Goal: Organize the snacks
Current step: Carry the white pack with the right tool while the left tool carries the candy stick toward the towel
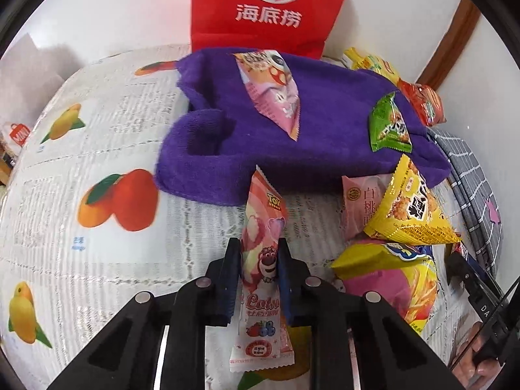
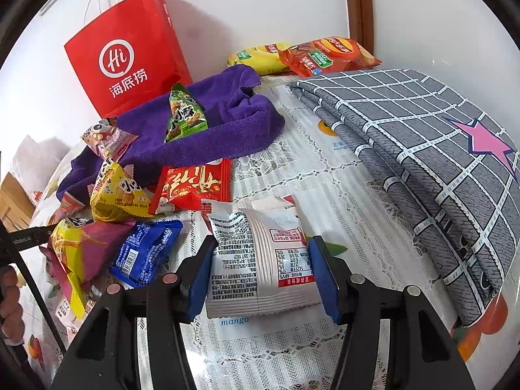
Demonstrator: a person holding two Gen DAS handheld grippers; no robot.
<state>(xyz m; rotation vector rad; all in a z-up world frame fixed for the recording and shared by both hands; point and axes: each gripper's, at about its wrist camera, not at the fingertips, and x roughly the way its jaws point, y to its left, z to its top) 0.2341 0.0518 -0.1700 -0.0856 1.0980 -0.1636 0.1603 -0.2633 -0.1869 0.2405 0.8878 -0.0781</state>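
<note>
On the fruit-print tablecloth (image 1: 97, 149) against the white wall, my left gripper (image 1: 256, 276) is clamped narrow on a pink strawberry snack stick (image 1: 260, 260) and my right gripper (image 2: 260, 276) pinches a white packet (image 2: 256, 260). I judge the sorting barely begun, since most snacks lie loose by the purple towel (image 1: 325, 149) and nothing shows in the red paper bag (image 2: 126, 58). Only the right view shows the folded grey checked cloth (image 2: 422, 149) in full, the blue packet (image 2: 146, 250) and the bag's handles; only the left shows the pink packet (image 1: 279, 94) on the towel plainly.
</note>
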